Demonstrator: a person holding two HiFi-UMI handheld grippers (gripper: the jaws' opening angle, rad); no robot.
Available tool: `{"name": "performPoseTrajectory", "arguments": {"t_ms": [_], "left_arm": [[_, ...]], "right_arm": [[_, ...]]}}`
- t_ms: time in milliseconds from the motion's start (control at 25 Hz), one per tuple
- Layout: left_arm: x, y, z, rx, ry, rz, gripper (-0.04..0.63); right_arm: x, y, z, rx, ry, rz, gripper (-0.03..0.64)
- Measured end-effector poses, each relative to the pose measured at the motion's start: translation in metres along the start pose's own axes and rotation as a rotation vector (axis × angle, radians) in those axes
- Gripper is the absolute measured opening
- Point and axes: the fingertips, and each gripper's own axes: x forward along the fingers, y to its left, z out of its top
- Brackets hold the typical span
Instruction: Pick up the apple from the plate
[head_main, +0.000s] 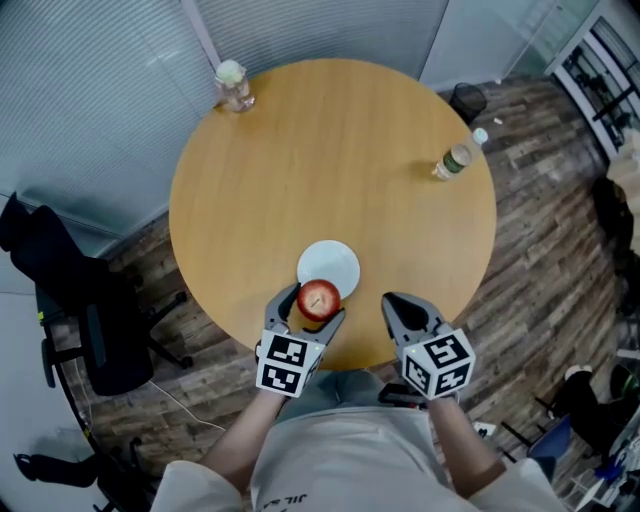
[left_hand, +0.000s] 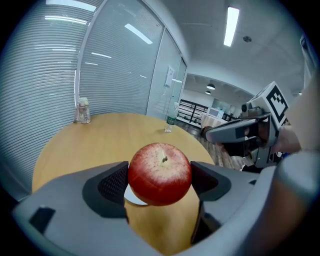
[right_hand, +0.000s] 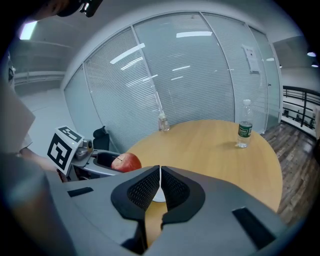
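A red apple (head_main: 319, 299) (left_hand: 160, 173) is clamped between the jaws of my left gripper (head_main: 309, 304) (left_hand: 160, 180), held in the air just near the front edge of the white plate (head_main: 330, 265). The plate lies bare on the round wooden table (head_main: 330, 170); only a sliver of the plate (left_hand: 131, 196) shows under the apple in the left gripper view. My right gripper (head_main: 402, 309) (right_hand: 160, 187) hovers to the right of the apple, its jaws shut with nothing between them. In the right gripper view the apple (right_hand: 126, 162) shows at the left, in the other gripper.
A small glass jar (head_main: 234, 86) (left_hand: 83, 111) stands at the table's far left edge. A plastic water bottle (head_main: 457, 157) (right_hand: 243, 131) stands at the right side. A black office chair (head_main: 85, 300) is left of the table, near the glass partition with blinds.
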Motion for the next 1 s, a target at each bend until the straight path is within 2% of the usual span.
{"name": "performPoseTrajectory", "arguments": {"t_ms": [200, 400, 600, 1000], "left_arm": [[-0.024, -0.016, 0.017, 0.013, -0.051, -0.026, 0.39], [-0.043, -0.035, 0.028, 0.064, -0.081, -0.033, 0.389], [-0.065, -0.046, 0.031, 0.074, -0.099, -0.033, 0.389], [-0.086, -0.049, 0.026, 0.016, -0.129, -0.021, 0.39]], "right_arm": [[-0.015, 0.009, 0.016, -0.036, -0.043, -0.007, 0.032], [-0.034, 0.015, 0.024, -0.046, -0.076, -0.017, 0.032], [-0.046, 0.027, 0.027, -0.05, -0.103, -0.011, 0.032], [-0.055, 0.037, 0.033, -0.069, -0.124, -0.001, 0.032]]}}
